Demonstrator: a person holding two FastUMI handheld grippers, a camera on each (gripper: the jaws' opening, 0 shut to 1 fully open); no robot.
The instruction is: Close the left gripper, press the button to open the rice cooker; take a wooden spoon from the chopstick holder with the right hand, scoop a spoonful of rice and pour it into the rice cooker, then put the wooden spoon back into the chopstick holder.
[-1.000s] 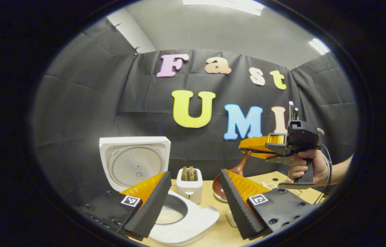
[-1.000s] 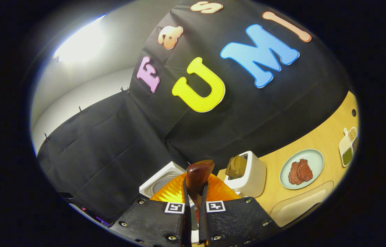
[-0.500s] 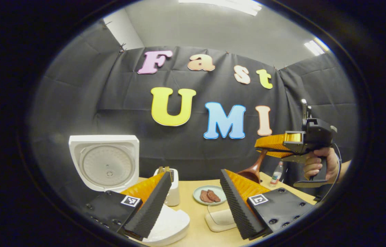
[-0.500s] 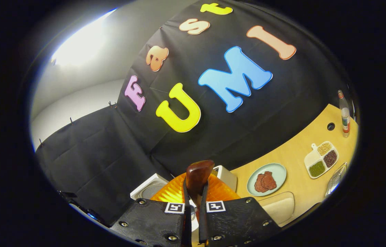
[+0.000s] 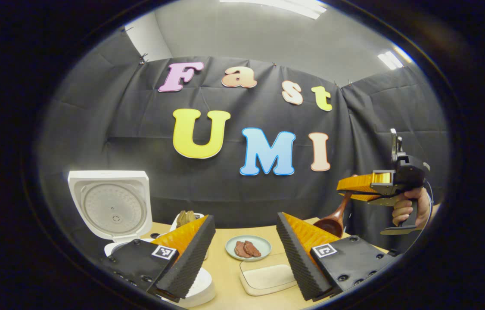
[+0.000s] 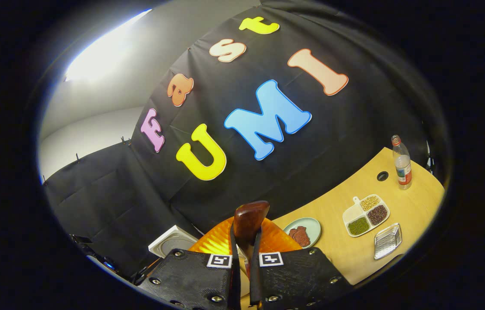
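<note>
In the left gripper view the white rice cooker (image 5: pixel 111 206) stands at the left with its lid up. My left gripper (image 5: pixel 244 217) is open above the table with nothing between its fingers. At the right, a hand (image 5: pixel 406 206) holds my right gripper (image 5: pixel 346 189) above the table, shut on the handle of the wooden spoon (image 5: pixel 333 221), whose bowl hangs down. In the right gripper view my right gripper (image 6: pixel 244 241) squeezes the dark spoon handle (image 6: pixel 249 217), with the cooker's lid (image 6: pixel 173 243) low at the left. Whether the spoon's bowl carries anything I cannot tell.
A toaster (image 5: pixel 186 216) with bread peeks over my left finger. A plate of meat (image 5: pixel 248 247) and a white tray (image 5: pixel 268 277) lie mid-table. A divided dish of grains (image 6: pixel 365 209), a bottle (image 6: pixel 402 162) and a silvery perforated container (image 6: pixel 387 241) sit farther right.
The right gripper has carried the spoon to the right, away from the cooker. Both views have swung right, so the cooker slid left and the divided dish, bottle and silvery container came into sight.
</note>
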